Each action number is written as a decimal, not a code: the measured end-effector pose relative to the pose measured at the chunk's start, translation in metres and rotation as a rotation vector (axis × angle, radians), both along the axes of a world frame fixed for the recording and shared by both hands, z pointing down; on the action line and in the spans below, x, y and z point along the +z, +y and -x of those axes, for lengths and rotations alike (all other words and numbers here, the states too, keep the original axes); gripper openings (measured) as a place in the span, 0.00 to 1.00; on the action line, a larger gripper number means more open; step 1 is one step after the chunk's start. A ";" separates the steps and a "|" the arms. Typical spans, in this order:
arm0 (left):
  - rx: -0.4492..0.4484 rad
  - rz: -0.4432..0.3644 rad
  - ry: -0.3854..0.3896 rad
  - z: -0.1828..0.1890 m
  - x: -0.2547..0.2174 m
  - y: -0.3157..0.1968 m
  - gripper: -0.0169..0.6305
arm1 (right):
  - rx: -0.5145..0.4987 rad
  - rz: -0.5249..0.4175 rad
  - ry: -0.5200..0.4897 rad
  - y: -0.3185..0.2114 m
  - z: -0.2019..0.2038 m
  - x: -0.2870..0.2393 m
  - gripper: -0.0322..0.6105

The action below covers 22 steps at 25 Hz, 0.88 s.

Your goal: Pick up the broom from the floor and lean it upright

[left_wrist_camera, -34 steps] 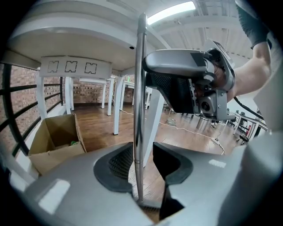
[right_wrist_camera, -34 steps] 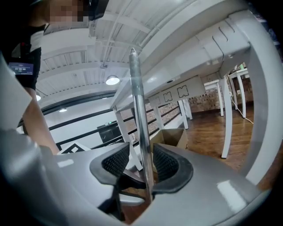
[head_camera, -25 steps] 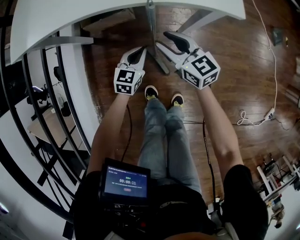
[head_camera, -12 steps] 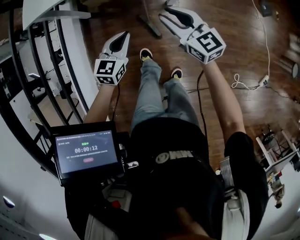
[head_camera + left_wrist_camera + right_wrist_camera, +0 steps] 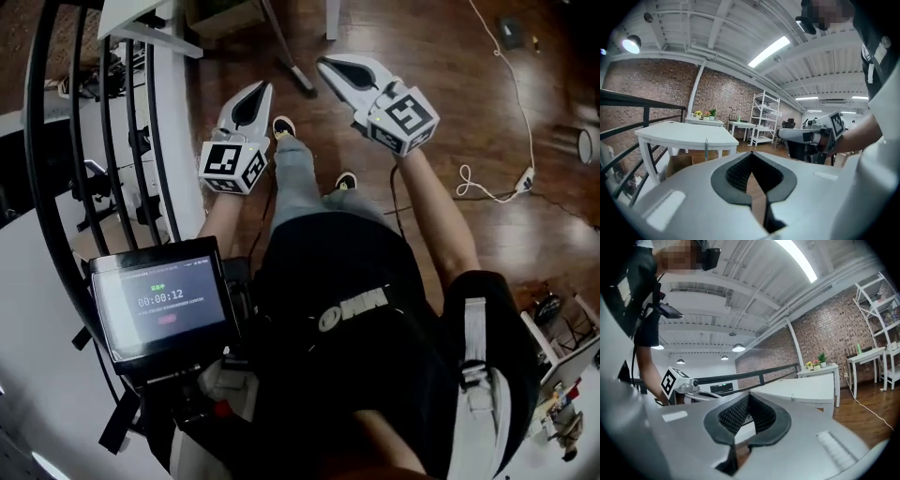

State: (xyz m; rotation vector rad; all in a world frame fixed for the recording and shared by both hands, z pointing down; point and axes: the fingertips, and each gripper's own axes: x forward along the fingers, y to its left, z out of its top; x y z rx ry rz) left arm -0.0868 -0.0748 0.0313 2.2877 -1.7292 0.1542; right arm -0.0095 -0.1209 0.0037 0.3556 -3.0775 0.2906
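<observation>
The broom leans upright against the white desk (head down on the wooden floor), just ahead of both grippers and touching neither. The fingers of the left gripper and right gripper are pressed together, empty.

Broom: slim handle upright, tip leaning against white table edge, head on wooden floor.

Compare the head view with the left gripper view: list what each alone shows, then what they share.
Head view only: the person's shoes, a timer screen and a white cable. Left gripper view only: the brick wall, ceiling lights and a white shelf unit. Shared: the left tongs, the right tongs, the white table and the black railing.
</observation>
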 end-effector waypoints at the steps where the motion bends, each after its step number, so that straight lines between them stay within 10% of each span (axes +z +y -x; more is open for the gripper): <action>1: 0.005 -0.017 0.001 -0.017 -0.014 0.011 0.05 | -0.002 -0.018 -0.007 0.014 -0.013 -0.012 0.06; 6: 0.047 -0.068 -0.054 -0.083 -0.064 0.070 0.05 | 0.027 -0.044 0.000 0.084 -0.063 -0.045 0.06; 22: -0.002 -0.093 -0.088 -0.082 -0.072 0.072 0.05 | -0.016 -0.053 -0.023 0.103 -0.049 -0.036 0.07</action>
